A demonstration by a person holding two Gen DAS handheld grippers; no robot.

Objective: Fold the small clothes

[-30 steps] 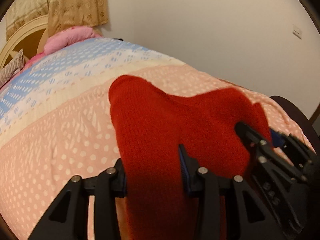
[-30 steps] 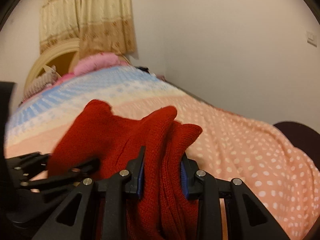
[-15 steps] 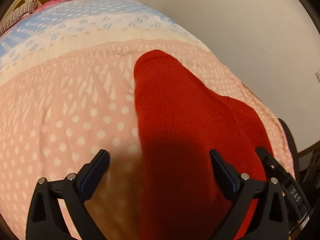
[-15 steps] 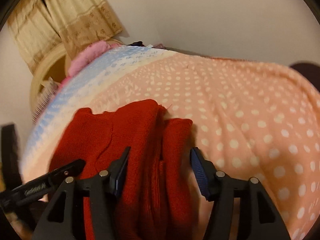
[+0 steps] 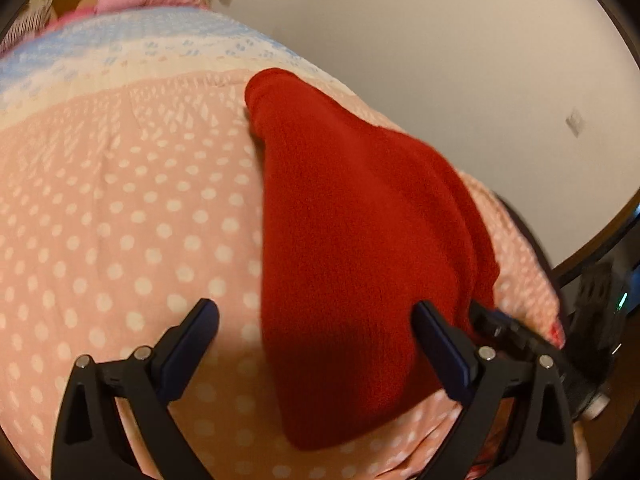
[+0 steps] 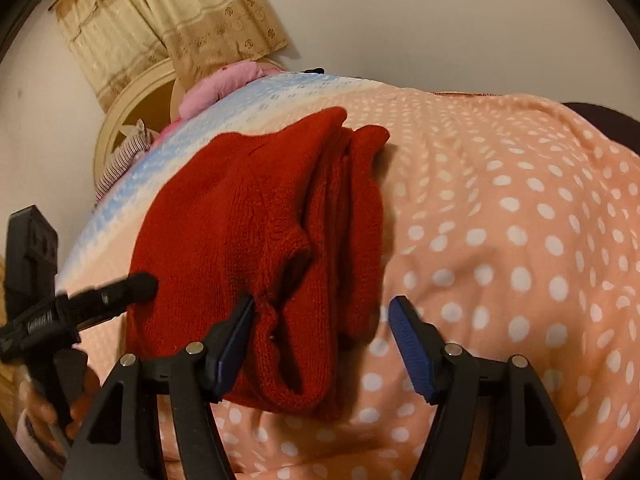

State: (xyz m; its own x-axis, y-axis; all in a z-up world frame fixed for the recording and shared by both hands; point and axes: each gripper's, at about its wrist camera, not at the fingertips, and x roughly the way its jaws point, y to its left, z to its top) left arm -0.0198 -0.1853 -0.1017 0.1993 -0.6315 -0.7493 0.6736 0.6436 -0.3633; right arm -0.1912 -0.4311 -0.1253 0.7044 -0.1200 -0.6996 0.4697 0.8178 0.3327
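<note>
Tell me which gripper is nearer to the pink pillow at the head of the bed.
Too close to call. The left gripper and right gripper both sit open at the near end of the red knit garment, side by side; the pink pillow lies far beyond both.

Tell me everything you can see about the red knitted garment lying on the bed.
The red knitted garment looks like soft, fuzzy wool, plain deep red with no pattern visible. It lies folded into a long, narrow bundle on the pink polka-dot bedspread, with stacked layers and folds showing along its right edge and a rounded opening near the front. Neither gripper holds it: the left gripper and right gripper are both open around its near end.
</note>
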